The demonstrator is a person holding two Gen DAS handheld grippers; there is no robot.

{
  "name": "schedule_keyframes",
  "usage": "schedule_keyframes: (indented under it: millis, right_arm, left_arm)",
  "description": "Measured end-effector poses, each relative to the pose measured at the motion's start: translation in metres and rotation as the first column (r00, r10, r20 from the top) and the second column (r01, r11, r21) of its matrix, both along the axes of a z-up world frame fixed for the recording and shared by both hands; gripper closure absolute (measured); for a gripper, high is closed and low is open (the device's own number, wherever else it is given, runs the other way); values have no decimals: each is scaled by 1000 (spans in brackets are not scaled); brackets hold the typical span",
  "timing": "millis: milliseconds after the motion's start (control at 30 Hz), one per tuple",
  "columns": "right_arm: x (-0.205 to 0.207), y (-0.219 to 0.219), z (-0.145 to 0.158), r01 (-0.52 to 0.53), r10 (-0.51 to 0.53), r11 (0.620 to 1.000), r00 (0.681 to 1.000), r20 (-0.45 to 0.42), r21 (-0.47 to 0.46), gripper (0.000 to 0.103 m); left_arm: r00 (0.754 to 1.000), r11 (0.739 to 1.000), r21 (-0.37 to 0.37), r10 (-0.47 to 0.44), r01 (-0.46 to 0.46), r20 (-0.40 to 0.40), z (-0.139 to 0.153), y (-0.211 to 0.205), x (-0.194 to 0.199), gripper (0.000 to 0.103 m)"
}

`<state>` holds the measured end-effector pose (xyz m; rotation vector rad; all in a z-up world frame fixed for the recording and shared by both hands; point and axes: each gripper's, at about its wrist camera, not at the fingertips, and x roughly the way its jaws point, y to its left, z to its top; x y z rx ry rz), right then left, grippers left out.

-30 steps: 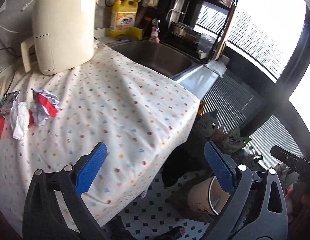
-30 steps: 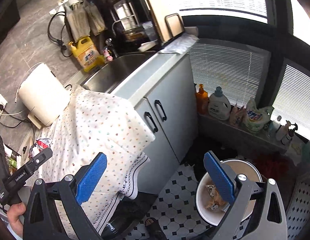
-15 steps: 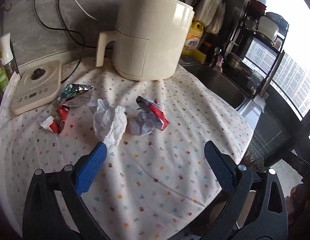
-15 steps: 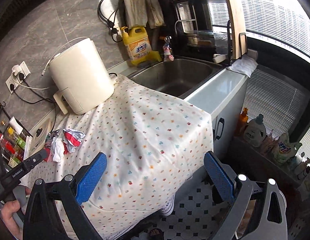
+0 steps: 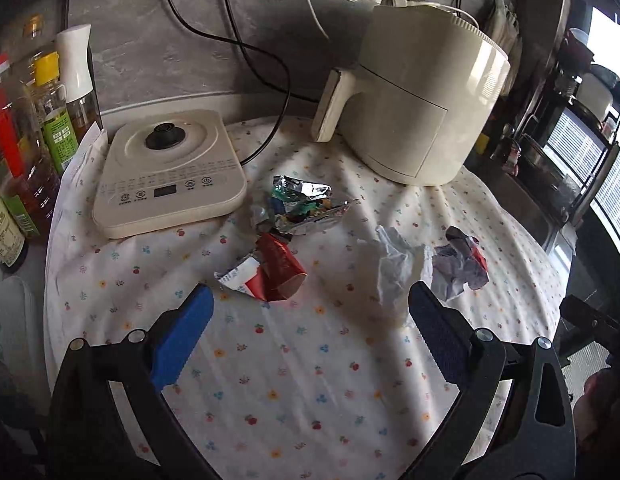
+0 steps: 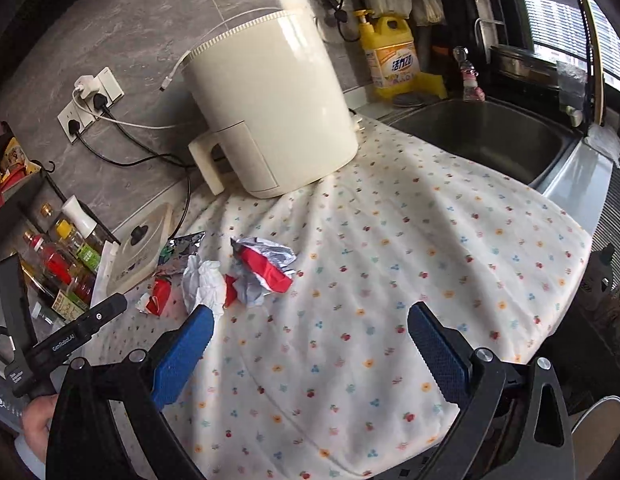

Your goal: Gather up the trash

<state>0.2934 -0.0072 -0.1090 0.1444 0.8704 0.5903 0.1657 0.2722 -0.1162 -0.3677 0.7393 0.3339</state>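
Several pieces of trash lie on the flowered cloth [image 5: 310, 380]. A red crumpled wrapper [image 5: 274, 268] sits just ahead of my left gripper [image 5: 310, 340], which is open and empty. Behind it lies a foil wrapper [image 5: 302, 204]. To the right are a white crumpled tissue [image 5: 397, 268] and a red-and-white wrapper [image 5: 463, 264]. In the right wrist view the tissue [image 6: 206, 284] and red-and-white wrapper [image 6: 266, 268] lie ahead-left of my open, empty right gripper [image 6: 310, 340]; the red wrapper [image 6: 160, 296] and foil wrapper [image 6: 182, 248] are farther left.
A cream air fryer [image 5: 421, 108] stands at the back, a flat cream cooker base [image 5: 170, 172] to its left, sauce bottles [image 5: 34, 128] at the far left. A steel sink [image 6: 489, 136] and yellow detergent jug [image 6: 389, 60] lie to the right. Cords [image 5: 246, 48] trail along the wall.
Both grippers swung from the floor and cabinet side toward the counter and closed in on the trash pile, which now looms larger. Both stay open.
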Motion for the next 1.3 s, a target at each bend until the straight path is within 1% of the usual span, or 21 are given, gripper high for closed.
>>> schedule_keyframes:
  millis: [200, 267, 333, 367, 433, 533, 567, 633, 700, 733, 800, 833, 867, 900, 933, 967, 1000, 1033, 1167, 1300]
  right_arm:
    - [-6, 44, 0, -67, 66, 998, 998, -18, -20, 9]
    - [-9, 55, -2, -93, 92, 995, 995, -35, -28, 13]
    - [-8, 66, -5, -114, 112, 993, 992, -60, -31, 20]
    - [-8, 71, -7, -122, 119, 992, 990, -73, -36, 23]
    - [-9, 81, -11, -145, 140, 988, 985, -97, -48, 31]
    - [-11, 96, -15, -172, 163, 982, 979, -118, -72, 38]
    - [-11, 101, -16, -181, 170, 981, 977, -125, -77, 38]
    - [-10, 111, -18, -194, 182, 977, 974, -135, -88, 38]
    - [-10, 122, -22, -215, 199, 971, 969, -146, -103, 38]
    - [-9, 129, -25, -225, 208, 968, 967, -150, -110, 38]
    - [-7, 141, -31, -250, 232, 961, 961, -150, -117, 38]
    - [-5, 147, -36, -261, 243, 958, 959, -148, -120, 39]
    - [-2, 153, -41, -264, 242, 954, 958, -153, -141, 41]
    - [1, 157, -47, -262, 235, 951, 957, -167, -163, 52]
    - [4, 159, -51, -264, 233, 950, 954, -187, -166, 76]
    - [5, 160, -54, -270, 236, 949, 950, -204, -162, 87]
    - [5, 160, -53, -270, 235, 949, 950, -206, -163, 92]
    - [4, 159, -50, -272, 239, 948, 951, -197, -163, 96]
    - [-6, 152, -36, -306, 279, 941, 944, -177, -143, 97]
    - [-15, 142, -23, -308, 287, 943, 944, -160, -126, 97]
  left_arm:
    - [1000, 999, -44, 9, -10, -19, -17, 31, 10, 6]
    - [1000, 998, -64, 3, -5, -29, -24, 36, 15, 7]
    - [999, 997, -82, -12, 9, -38, -32, 38, 20, 10]
    - [999, 996, -88, -22, 18, -43, -35, 38, 23, 11]
    - [998, 995, -98, -41, 36, -54, -41, 41, 28, 12]
    - [996, 990, -136, -51, 41, -68, -50, 47, 34, 14]
    - [996, 988, -148, -52, 41, -68, -53, 49, 36, 17]
    - [995, 983, -172, -69, 55, -74, -57, 52, 38, 30]
    - [992, 981, -181, -88, 71, -86, -60, 52, 38, 58]
    - [992, 982, -178, -86, 70, -89, -60, 52, 36, 61]
    - [994, 974, -218, -79, 60, -77, -61, 56, 29, 66]
    - [995, 972, -231, -67, 49, -71, -60, 58, 25, 66]
    - [996, 973, -229, -55, 39, -68, -59, 58, 22, 66]
    - [997, 974, -222, -46, 31, -65, -57, 58, 19, 66]
    - [997, 975, -221, -41, 27, -60, -56, 58, 16, 66]
    - [998, 975, -223, -37, 25, -52, -54, 59, 13, 66]
    - [998, 975, -223, -33, 22, -45, -53, 60, 11, 66]
    - [999, 975, -221, -27, 17, -40, -52, 60, 9, 66]
    - [1000, 977, -211, -10, 7, -11, -44, 57, 1, 66]
    - [999, 982, -188, -21, 25, 25, -34, 46, -2, 66]
